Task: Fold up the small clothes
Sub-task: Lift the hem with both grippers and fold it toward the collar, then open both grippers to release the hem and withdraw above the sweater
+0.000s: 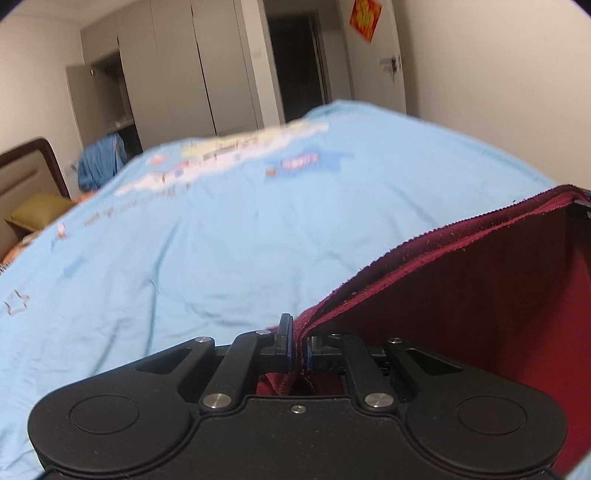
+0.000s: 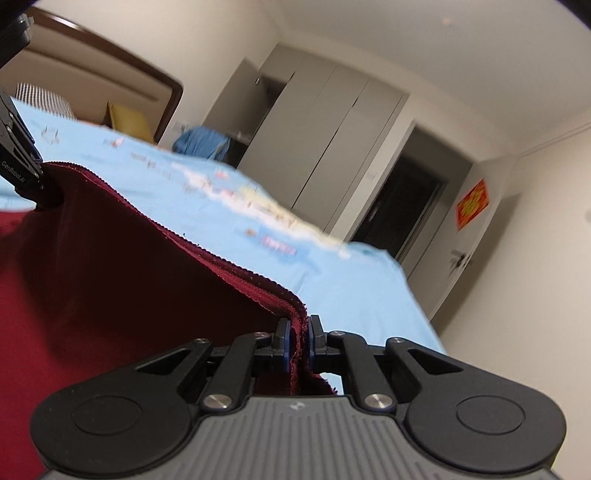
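A dark red knit garment (image 1: 480, 295) is held up above a light blue bedsheet (image 1: 221, 240). My left gripper (image 1: 298, 343) is shut on one corner of its hemmed edge. My right gripper (image 2: 298, 341) is shut on the other corner of the dark red garment (image 2: 110, 277). The edge runs taut between the two. In the right wrist view the left gripper (image 2: 40, 184) shows at the far left, pinching the cloth. In the left wrist view the right gripper's body (image 1: 581, 206) peeks out at the right edge. The cloth hangs below and hides what lies under it.
The blue printed bedsheet (image 2: 332, 266) covers a bed with a brown headboard (image 1: 33, 166) and a yellow pillow (image 1: 40, 210). Grey wardrobes (image 1: 184, 74), a dark doorway (image 1: 299, 66) and a white door with a red decoration (image 1: 365, 16) stand behind. Blue clothing (image 1: 99, 162) hangs by the wardrobe.
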Motion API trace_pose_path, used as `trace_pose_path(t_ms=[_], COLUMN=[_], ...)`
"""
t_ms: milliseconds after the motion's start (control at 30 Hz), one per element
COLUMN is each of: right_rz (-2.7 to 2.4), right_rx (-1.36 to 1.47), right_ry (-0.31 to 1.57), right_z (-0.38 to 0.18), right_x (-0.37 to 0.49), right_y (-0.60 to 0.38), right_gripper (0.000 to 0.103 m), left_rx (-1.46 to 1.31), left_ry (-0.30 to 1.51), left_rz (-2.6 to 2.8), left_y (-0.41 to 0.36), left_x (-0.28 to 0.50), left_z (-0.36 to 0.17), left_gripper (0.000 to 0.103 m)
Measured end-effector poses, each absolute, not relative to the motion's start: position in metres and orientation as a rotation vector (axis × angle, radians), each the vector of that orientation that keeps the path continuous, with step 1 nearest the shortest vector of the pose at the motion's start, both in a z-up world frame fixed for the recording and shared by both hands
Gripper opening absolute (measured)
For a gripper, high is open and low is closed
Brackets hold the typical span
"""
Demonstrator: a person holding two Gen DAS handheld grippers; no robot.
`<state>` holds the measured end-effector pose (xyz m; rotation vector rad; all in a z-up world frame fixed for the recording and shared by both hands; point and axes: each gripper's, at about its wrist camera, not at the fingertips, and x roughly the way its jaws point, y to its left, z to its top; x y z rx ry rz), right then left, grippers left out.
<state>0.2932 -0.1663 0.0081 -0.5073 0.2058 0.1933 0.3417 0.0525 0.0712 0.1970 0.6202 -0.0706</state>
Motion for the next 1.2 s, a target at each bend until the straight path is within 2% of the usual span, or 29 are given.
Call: trace_pose_path(t_ms=[233,300,367,400,433,467,500,567,633,767,1000,1200], right_rz=[0.222,0.226,0.23,0.234,0.232,0.23,0.231,0.226,0.22,0.292,0.491,0.466], right_rx=[-0.492,-0.492,-0.491,-0.489,-0.484,-0.475,-0.466,-0.458,-0.456,-0.427,-0.309,-0.169], right_ry=[0.302,0.317,0.324,0.33,0.331,0.327,0.322,0.32,0.31,0.317,0.473,0.559], right_z=[-0.021,-0.027,-0.027,-0.028,-0.028,-0.027,-0.026,-0.02,-0.016,-0.01,-0.014,-0.029], right_x=[0.331,0.335,0.342,0.344,0.345,0.345,0.342,0.339,0.328,0.303,0.32,0.364], right_y=[-0.166,-0.168,-0.17,-0.171,-0.172,-0.175,-0.178,-0.184,-0.192,-0.204,-0.198,-0.202], right_gripper=[0.01,0.013,0.021,0.029,0.051,0.067,0.072,0.084,0.095,0.099,0.1,0.1], left_rx=[0.16,0.15,0.138,0.13,0.122,0.111,0.101,0.087,0.08,0.062,0.076,0.031], left_ry=[0.709,0.728,0.743,0.75,0.757,0.763,0.761,0.73,0.715,0.672,0.596,0.642], left_rz=[-0.058,-0.053,-0.041,-0.035,-0.03,-0.024,-0.014,0.029,0.041,0.025,-0.26,-0.362], left_y=[0.055,0.056,0.058,0.06,0.061,0.063,0.065,0.07,0.075,0.08,0.049,0.032], left_x=[0.376,0.382,0.384,0.386,0.387,0.387,0.387,0.38,0.371,0.349,0.335,0.367], left_z=[0.038,0.031,0.024,0.022,0.021,0.02,0.019,0.021,0.023,0.027,0.022,0.001], left_gripper=[0.01,0.016,0.022,0.03,0.037,0.059,0.082,0.098,0.099,0.102,0.102,0.102])
